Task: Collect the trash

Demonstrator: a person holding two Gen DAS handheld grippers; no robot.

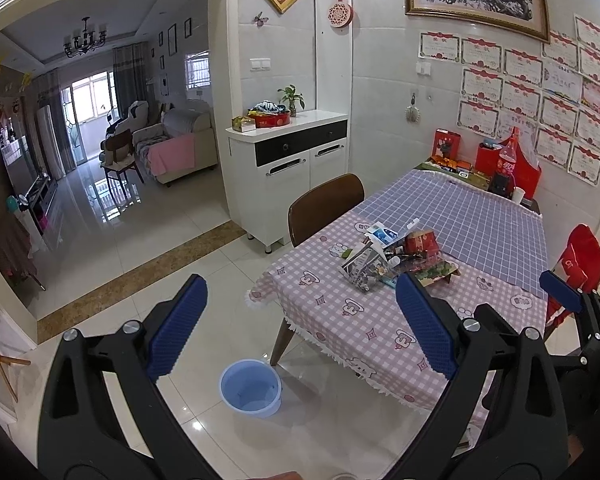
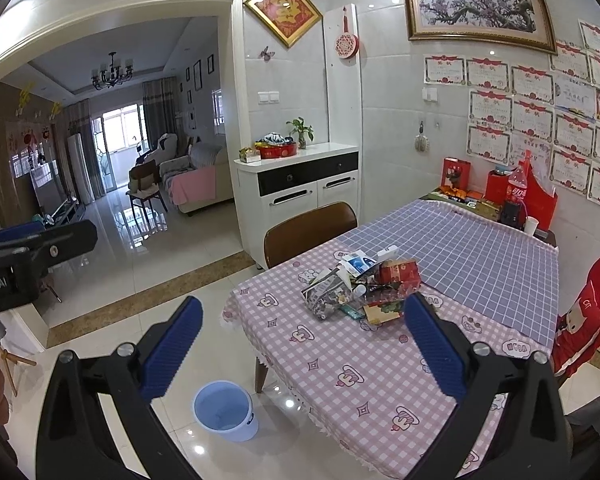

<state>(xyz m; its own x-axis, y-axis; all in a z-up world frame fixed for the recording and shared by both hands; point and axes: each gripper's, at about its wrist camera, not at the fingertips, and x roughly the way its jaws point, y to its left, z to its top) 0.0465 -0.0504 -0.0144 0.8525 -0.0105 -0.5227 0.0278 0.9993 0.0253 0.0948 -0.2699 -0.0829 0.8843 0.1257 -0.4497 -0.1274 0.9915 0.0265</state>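
Observation:
A heap of trash [image 1: 396, 254] lies mid-table on the pink checked cloth: crumpled newspaper, a blue-white carton, a red box, wrappers. It also shows in the right wrist view [image 2: 364, 286]. A light blue bucket [image 1: 251, 388] stands empty on the floor by the table's near left leg, also in the right wrist view [image 2: 225, 410]. My left gripper [image 1: 300, 320] is open and empty, held in the air short of the table. My right gripper [image 2: 304, 340] is open and empty, above the table's near corner. The right gripper shows at the right edge of the left wrist view [image 1: 572, 296].
The table [image 1: 340, 320] has a purple cloth at its far half, with a cola bottle [image 1: 507, 158], red boxes and a cup by the wall. A brown chair [image 1: 326, 208] stands at the table's left side, a red-covered chair [image 1: 578, 264] at the right. A white cabinet [image 1: 288, 160] stands behind.

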